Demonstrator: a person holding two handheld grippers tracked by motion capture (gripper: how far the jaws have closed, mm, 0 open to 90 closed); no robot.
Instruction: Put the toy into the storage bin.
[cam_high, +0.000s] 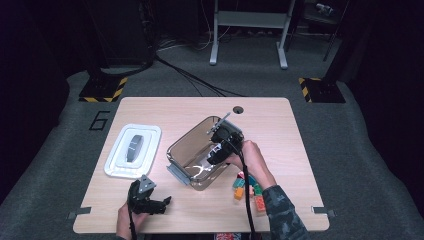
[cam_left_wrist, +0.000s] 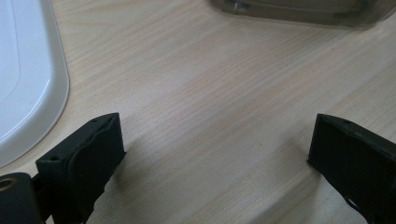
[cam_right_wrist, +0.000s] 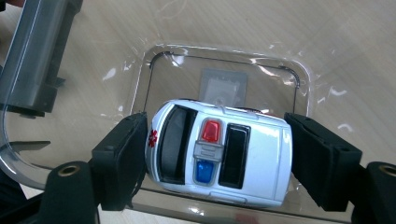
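While the right gripper (cam_right_wrist: 217, 154) is holding the toy ambulance (cam_right_wrist: 219, 151) end to end inside the clear bin (cam_right_wrist: 140, 74), it should be lowering gently before releasing; the left gripper (cam_left_wrist: 217, 154) is resting wide, holding nothing.

White lid (cam_high: 133, 150) left on table (cam_high: 280, 125); coloured toys (cam_high: 248, 189) near front edge.

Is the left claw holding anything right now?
No, the left claw stands wide open over bare table, nothing between its jaws.
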